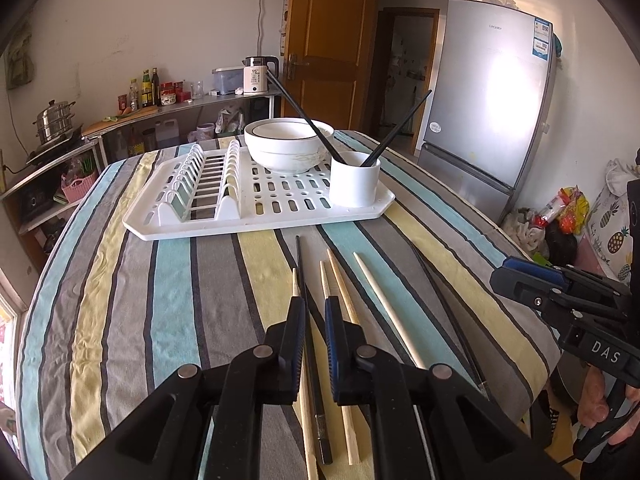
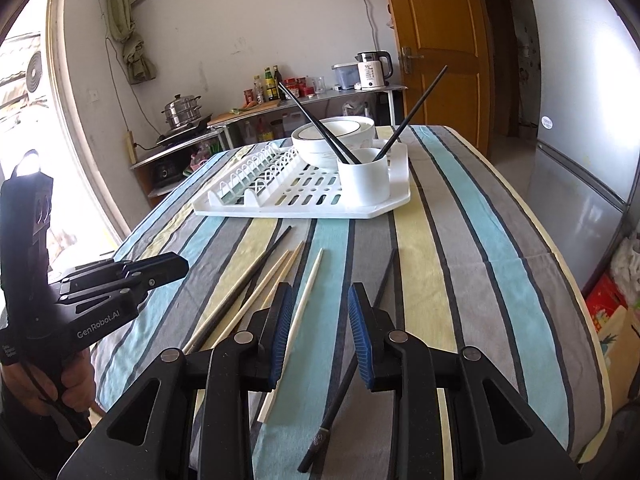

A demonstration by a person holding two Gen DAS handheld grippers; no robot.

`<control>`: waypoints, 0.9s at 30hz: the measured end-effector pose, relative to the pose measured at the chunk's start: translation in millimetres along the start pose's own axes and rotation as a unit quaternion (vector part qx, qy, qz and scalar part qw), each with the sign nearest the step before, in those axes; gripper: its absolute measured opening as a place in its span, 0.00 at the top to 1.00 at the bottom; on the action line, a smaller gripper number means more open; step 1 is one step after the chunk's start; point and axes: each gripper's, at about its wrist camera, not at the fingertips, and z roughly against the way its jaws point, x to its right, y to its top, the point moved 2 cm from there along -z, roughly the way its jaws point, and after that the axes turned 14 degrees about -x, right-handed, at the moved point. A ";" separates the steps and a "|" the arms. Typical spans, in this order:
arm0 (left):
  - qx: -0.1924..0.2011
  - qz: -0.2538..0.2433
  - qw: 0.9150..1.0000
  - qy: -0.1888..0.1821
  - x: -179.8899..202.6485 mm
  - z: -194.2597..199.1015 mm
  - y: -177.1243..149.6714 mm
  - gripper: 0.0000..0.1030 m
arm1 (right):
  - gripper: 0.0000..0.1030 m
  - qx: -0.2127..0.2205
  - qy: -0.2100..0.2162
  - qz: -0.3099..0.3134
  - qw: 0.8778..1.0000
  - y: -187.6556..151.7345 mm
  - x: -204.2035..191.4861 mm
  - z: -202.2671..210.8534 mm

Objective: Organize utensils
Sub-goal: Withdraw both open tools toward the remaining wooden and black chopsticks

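chopsticks (image 2: 256,280) lie loose on my striped desk (image 2: 460,240), long axes running toward the rack (image 2: 304,200) | left tongs (image 1: 310,312) nearly closed, straddling a black chopstick (image 1: 301,264), grip unclear | right tongs (image 2: 318,308) part-open, empty | handle reads GenRobot.AI

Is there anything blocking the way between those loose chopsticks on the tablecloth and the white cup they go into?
Nothing visible: bare striped tablecloth and the low rack edge lie between the loose chopsticks and the white cup.

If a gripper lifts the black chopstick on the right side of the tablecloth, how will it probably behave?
The black chopstick looks thin and straight, so probably stiff and light. Its smooth, dark finish may slip between pads. Grasped away from its middle, it would likely tilt.
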 end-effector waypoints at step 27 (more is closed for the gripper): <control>-0.056 -0.031 0.997 0.041 -6.8 -57.5 33.0 0.90 | 0.71 -0.036 -0.041 -0.033 0.998 12.3 30.2 -44.4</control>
